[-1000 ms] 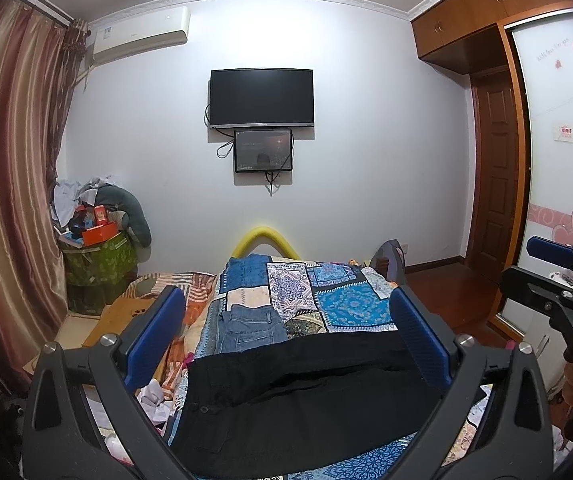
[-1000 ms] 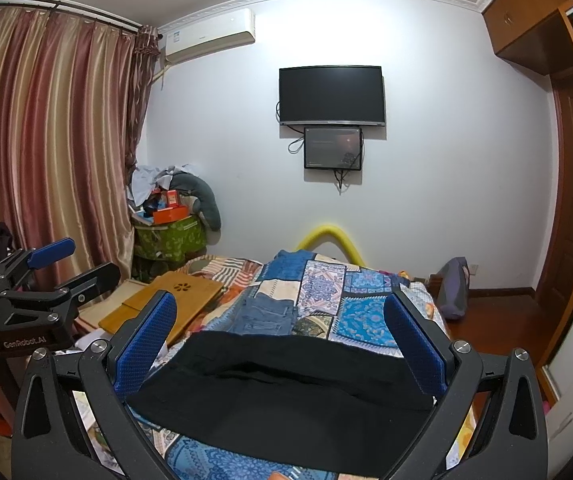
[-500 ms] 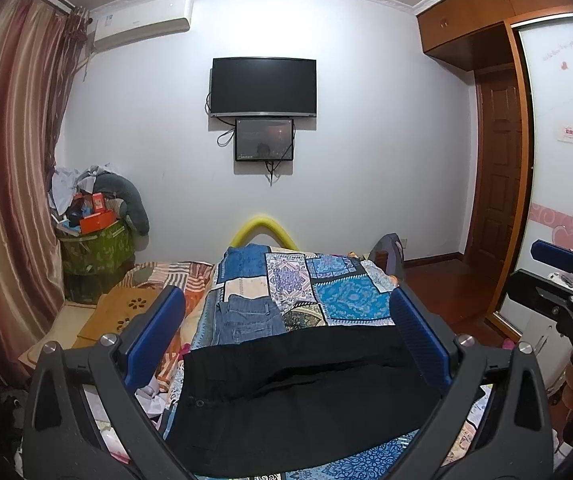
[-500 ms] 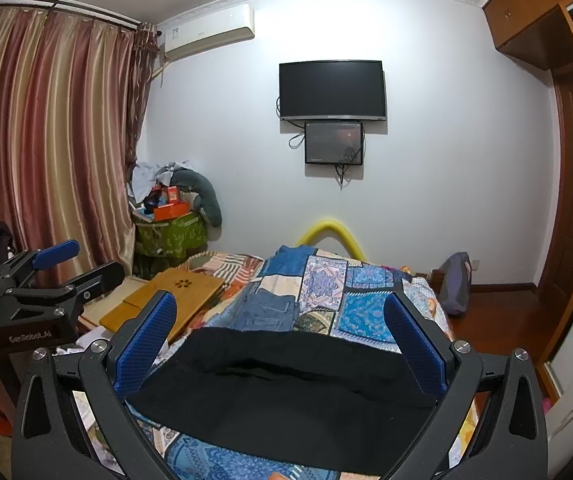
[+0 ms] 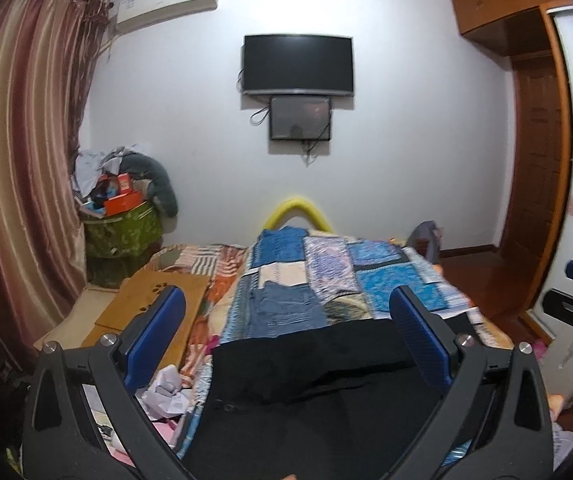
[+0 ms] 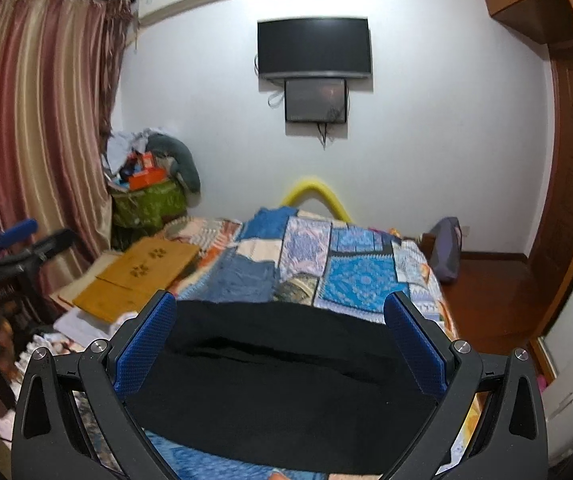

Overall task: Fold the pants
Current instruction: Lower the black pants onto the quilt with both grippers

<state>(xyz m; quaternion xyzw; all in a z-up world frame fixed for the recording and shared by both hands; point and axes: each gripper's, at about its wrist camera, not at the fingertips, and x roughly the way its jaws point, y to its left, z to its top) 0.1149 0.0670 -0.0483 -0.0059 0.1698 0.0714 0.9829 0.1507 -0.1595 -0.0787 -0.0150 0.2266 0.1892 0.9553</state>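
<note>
A: Largest first. The bed (image 5: 386,264) with its patchwork quilt fills the centre of both wrist views. The black pants (image 5: 318,392) lie across its near end, in the lower middle of each frame, spread flat, one crease running sideways in the right wrist view.

B: Folded jeans (image 5: 286,312) sit on the quilt just behind the pants, centre of frame. A tan board (image 6: 142,272) lies at left of centre.

A: Left gripper (image 5: 286,344): blue pads spread wide, nothing between them, held above the cloth. Right gripper (image 6: 282,344): likewise wide apart and empty. The operator has not yet taken hold; the task reads as at its start.

B: Risks. The cloth is dark and shows few edges, so a pinch could catch one layer only and the fold would drag crooked. The pants' far edge lies close to the jeans; a careless sweep might snag them. The near hem sits out of view at the lower edge, so its lie cannot be told.
</note>
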